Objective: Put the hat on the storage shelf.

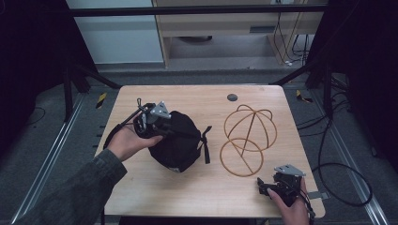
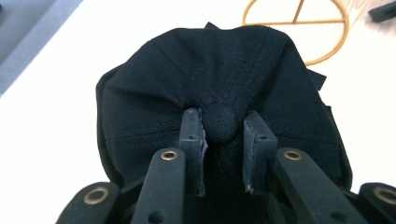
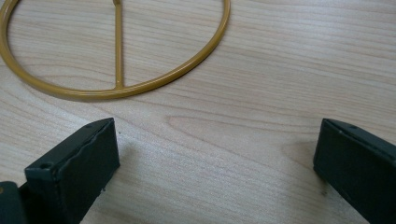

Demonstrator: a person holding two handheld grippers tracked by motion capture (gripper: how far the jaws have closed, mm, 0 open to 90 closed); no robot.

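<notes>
Black cap [image 1: 174, 140] sits left of centre on the wooden table [image 1: 197, 192], crown up and turned toward the left hand [image 1: 126, 140]. It's soft black fabric, panels stitched in seams that run together at a fabric-covered button [image 2: 219, 122] on top. Cloth around the button is puckered and creased (crown looks collapsed, not holding its dome shape). A black strap [image 1: 205, 143] hangs off the cap's right side onto the table.

Left gripper [image 1: 149, 123] is at the cap's upper left, grey plate on top. In the left gripper view its jaws stand one each side of the button, narrow gap, pads [image 2: 191, 135] pressing into the bunched fabric. Reads as clamped on the cap at the button; left pad's edge looks frayed.

Gold wire hat stand [image 1: 246, 136] is just right of the cap, lying tipped over: round base ring toward the near edge, dome of wire hoops toward the far edge. Not touching the cap as far as I can tell.

Right gripper [image 1: 268, 188] rests near the table's front right corner, held by the right hand [image 1: 292, 206], just short of the stand's base ring [image 3: 116, 70]. Right gripper view: jaws spread wide, bare wood between them, gripping nothing.

Small dark round disc [image 1: 232, 97] in the table near the far edge.
</notes>
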